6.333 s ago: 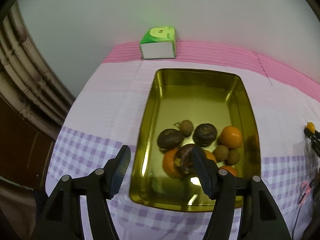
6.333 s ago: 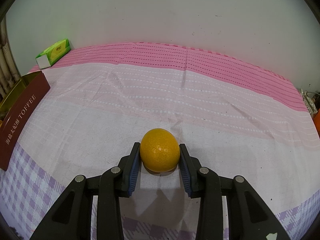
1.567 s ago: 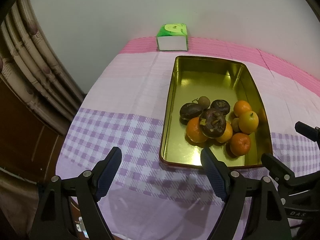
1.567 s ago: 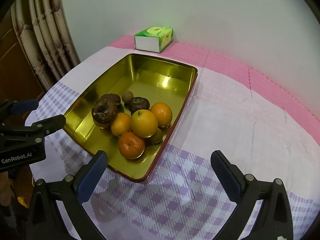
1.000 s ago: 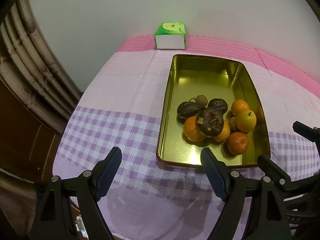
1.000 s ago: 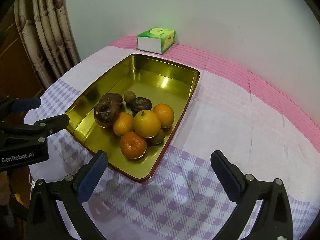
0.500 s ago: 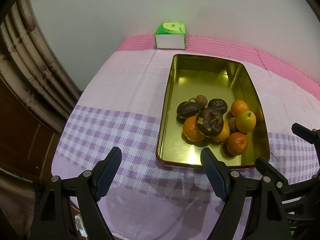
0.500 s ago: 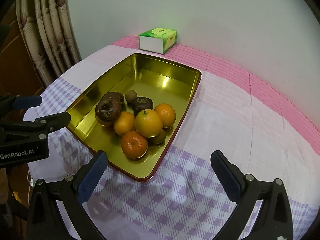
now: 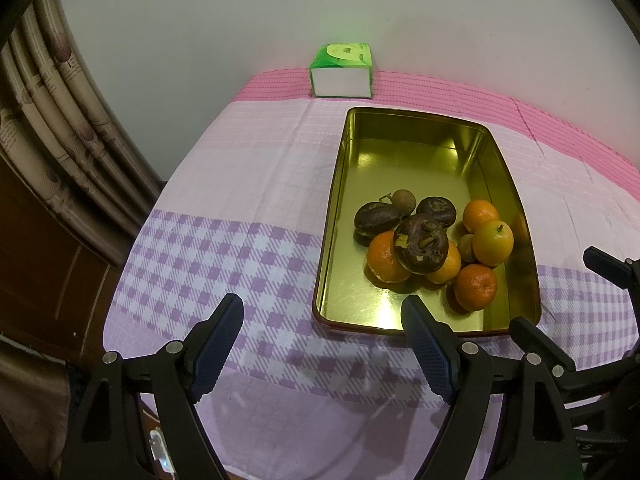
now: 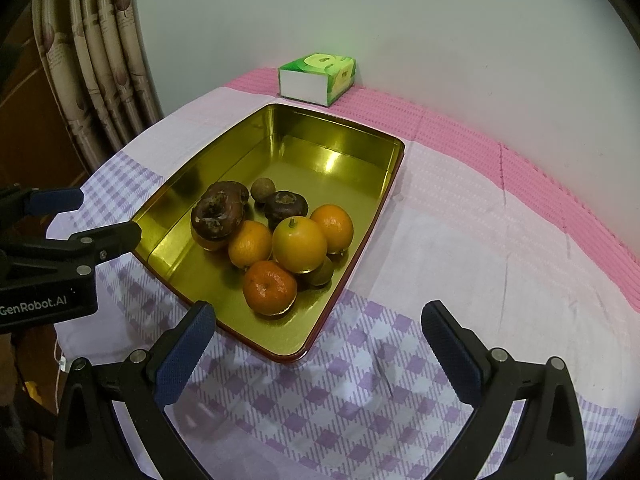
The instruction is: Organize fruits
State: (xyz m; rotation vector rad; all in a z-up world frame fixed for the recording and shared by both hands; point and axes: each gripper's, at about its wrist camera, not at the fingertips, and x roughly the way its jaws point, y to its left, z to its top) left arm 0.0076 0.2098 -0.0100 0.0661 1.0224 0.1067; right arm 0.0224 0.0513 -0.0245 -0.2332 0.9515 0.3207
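Observation:
A gold metal tray (image 9: 416, 128) (image 10: 352, 148) lies on the table and holds a pile of fruit: several oranges (image 9: 476, 286) (image 10: 270, 288), a yellow-orange one (image 9: 493, 243) (image 10: 299, 245), dark mangosteens (image 9: 420, 244) (image 10: 218, 210) and small brown fruits (image 9: 403, 200) (image 10: 263, 190). My left gripper (image 9: 322, 344) is open and empty, above the tablecloth in front of the tray's near edge. My right gripper (image 10: 320, 344) is open and empty, above the tray's near right corner. Each gripper shows in the other's view.
A green tissue box (image 9: 342, 70) (image 10: 318, 78) stands at the back against the wall. A curtain (image 9: 64, 136) (image 10: 100, 60) and dark wood furniture are to the left of the table. The pink and purple checked tablecloth (image 10: 500, 240) stretches right of the tray.
Both grippers have drawn back slightly from the tray. Earlier the right gripper held the yellow-orange fruit on the cloth; it now lies in the tray and the gripper is open.

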